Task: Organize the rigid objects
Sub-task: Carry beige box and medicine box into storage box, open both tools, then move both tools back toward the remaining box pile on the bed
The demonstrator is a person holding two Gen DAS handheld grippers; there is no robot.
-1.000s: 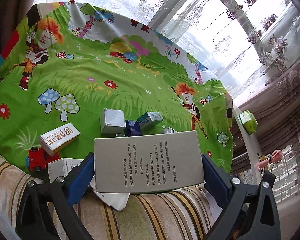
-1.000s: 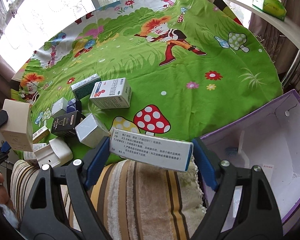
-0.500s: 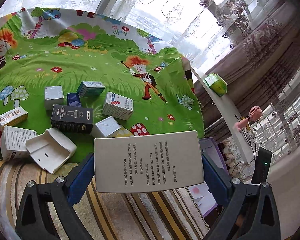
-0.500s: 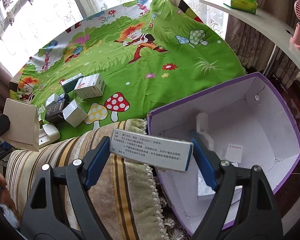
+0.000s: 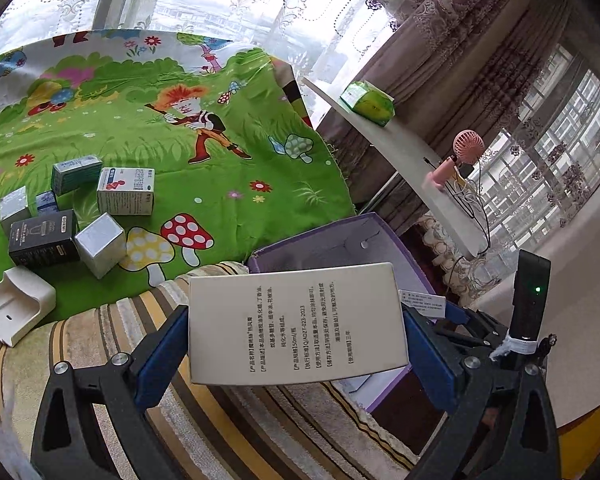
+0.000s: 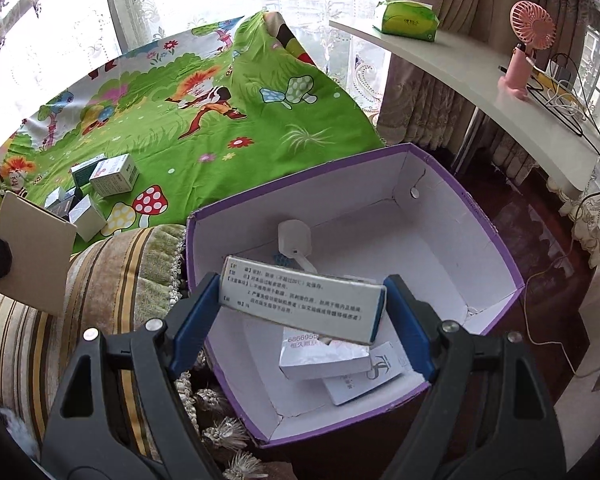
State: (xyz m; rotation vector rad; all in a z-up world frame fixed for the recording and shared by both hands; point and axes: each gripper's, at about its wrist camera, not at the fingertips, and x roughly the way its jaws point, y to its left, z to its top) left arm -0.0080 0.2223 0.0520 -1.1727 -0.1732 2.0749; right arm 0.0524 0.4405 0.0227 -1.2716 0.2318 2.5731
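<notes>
Right hand-held gripper (image 6: 302, 304) clamps a long white medicine carton (image 6: 300, 300), now above the open purple cardboard box (image 6: 496, 236), no longer over the striped cushion (image 6: 112, 280): drop looks close. Left hand-held gripper (image 5: 296, 330) grips a flat beige carton (image 5: 296, 326), arriving near the rim. Matte card, sharp edges; several cartons lie inside.

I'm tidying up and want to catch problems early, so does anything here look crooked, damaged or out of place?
The white medicine box sits tilted in the right gripper, one end lower, above the purple bin. The bin's near corner looks split. Inside, a white carton and leaflet lie jumbled. Otherwise nothing stands out.
</notes>
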